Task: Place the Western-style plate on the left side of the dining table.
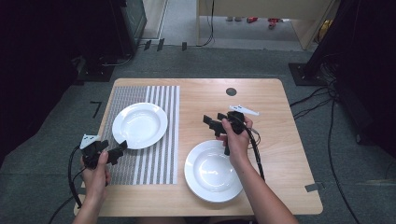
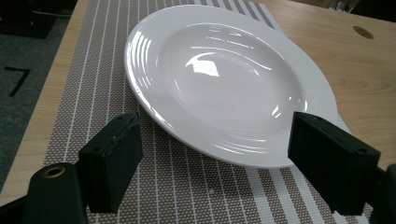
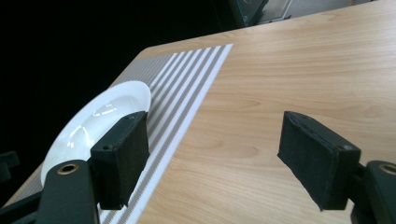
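A white plate (image 1: 139,124) lies on the striped placemat (image 1: 159,158) at the table's left. My left gripper (image 1: 119,148) is open just in front of that plate's near rim; in the left gripper view the plate (image 2: 224,79) spreads between and beyond the jaws, with the gripper (image 2: 224,163) touching nothing. A second white plate (image 1: 213,170) rests on bare wood at the front middle. My right gripper (image 1: 212,122) hovers open above the table behind it, pointing left; the right gripper view has it (image 3: 219,154) empty, with the far plate (image 3: 100,121) behind its left jaw.
The wooden table (image 1: 275,121) has a round cable hole (image 1: 231,91) near its far edge. Cables trail from both grippers and across the grey floor at right. A dark stand base (image 1: 306,72) sits beyond the table's far right corner.
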Available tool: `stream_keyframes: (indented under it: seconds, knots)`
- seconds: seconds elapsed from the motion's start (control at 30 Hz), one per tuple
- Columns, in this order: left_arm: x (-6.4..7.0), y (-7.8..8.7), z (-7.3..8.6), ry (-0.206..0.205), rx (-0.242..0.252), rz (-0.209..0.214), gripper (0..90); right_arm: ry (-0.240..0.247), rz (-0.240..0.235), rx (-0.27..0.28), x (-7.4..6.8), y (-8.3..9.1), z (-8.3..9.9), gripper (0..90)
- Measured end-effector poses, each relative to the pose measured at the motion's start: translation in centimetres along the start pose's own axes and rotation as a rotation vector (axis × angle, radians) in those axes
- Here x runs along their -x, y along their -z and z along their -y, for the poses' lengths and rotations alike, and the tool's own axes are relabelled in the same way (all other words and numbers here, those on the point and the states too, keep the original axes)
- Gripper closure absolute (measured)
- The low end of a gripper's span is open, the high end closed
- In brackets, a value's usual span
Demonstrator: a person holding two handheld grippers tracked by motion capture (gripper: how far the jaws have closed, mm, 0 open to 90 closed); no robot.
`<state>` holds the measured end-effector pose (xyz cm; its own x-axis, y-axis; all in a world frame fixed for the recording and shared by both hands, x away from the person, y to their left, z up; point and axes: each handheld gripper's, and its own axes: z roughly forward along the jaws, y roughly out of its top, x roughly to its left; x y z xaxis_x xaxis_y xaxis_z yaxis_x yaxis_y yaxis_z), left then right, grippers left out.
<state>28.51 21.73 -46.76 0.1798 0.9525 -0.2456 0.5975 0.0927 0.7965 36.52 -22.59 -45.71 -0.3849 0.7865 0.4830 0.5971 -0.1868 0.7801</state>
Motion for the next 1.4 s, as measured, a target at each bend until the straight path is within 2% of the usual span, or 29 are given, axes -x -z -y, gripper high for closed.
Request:
stream_keyframes:
  seconds: [0.13,0.23,0.43,0.83,1.17,1.3,1.4]
  knots:
    - [0.0,0.4,0.6,0.001,0.004,-0.010,18.4,0.008,0.015,-0.002,0.8,1.3,0.4,24.5]
    - [0.2,0.9,1.2,-0.016,-0.003,-0.032,18.3,0.004,0.022,0.003,1.7,2.5,0.8,23.9]
    - [0.0,1.4,2.2,-0.004,-0.013,-0.043,18.3,-0.002,0.033,0.007,2.9,4.1,1.4,22.9]
    - [-0.6,2.2,4.3,-0.012,-0.050,-0.083,18.3,-0.009,0.095,0.015,6.0,8.3,3.2,22.2]
    - [-1.1,3.3,5.7,-0.032,-0.063,-0.133,18.1,-0.044,0.148,0.037,8.5,12.4,4.7,22.2]
    - [-1.6,3.6,6.2,-0.047,-0.069,-0.160,18.1,-0.058,0.160,0.045,9.2,13.5,5.2,22.2]
    - [-1.8,3.7,6.6,-0.046,-0.077,-0.166,17.8,-0.065,0.173,0.042,9.9,14.6,5.8,22.2]
